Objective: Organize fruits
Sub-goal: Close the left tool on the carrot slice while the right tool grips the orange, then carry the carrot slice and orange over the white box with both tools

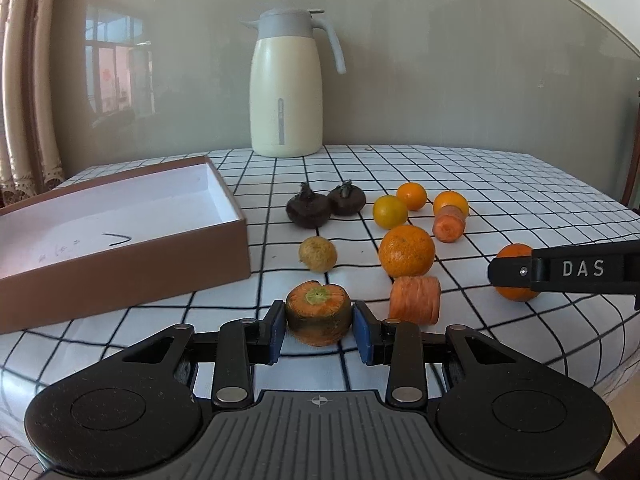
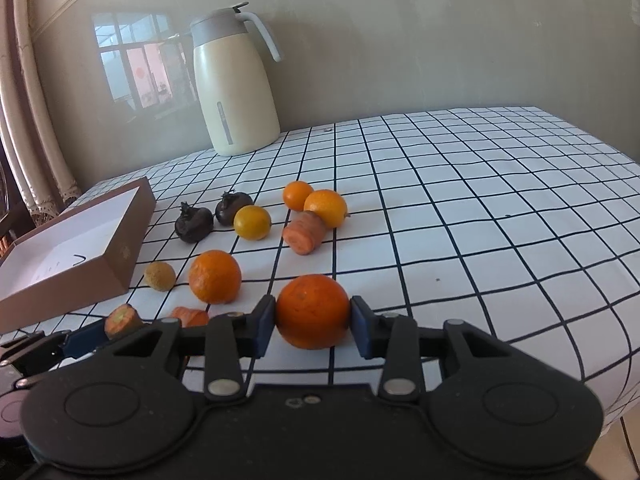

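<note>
Nearby, brown box (image 1: 120, 276) holds no fruit.

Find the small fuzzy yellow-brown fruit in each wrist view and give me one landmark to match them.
Left wrist view: the fuzzy fruit lies centre-left on the cloth, just right of the box.
Right wrist view: the fuzzy fruit lies lower left, beside the box's near corner.
Shared landmark: the cream jug at the wall.
</note>
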{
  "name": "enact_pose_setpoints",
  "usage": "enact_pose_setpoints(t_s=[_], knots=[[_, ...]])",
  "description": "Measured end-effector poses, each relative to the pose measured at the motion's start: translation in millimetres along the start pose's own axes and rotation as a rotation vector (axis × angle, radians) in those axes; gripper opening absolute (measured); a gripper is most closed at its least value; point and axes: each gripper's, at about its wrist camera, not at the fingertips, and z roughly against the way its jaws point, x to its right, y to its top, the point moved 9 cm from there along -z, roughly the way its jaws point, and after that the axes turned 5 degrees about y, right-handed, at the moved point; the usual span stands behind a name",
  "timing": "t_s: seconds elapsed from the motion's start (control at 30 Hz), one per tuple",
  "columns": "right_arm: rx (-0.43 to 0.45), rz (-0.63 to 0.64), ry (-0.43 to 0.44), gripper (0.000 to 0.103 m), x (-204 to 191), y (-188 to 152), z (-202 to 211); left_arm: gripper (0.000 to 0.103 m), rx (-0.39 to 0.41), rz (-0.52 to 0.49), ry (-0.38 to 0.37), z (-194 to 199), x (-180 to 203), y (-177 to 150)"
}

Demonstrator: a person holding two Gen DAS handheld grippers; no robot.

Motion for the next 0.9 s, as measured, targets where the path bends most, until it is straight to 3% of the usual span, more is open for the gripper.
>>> enact_pose_setpoints(t_s=[0.53,0.9], knots=[[0.008,0.059,0.056,0.031,-36.3,-16.2,51.6,0.036,0.007,0.019,0.019,50.3,-29.0,-13.1],[0.057,0.152,0.19,0.031,-108.6,-0.8,76.0,0.036,0.068,0.097,0.109,100.3,-91.1,3.5]])
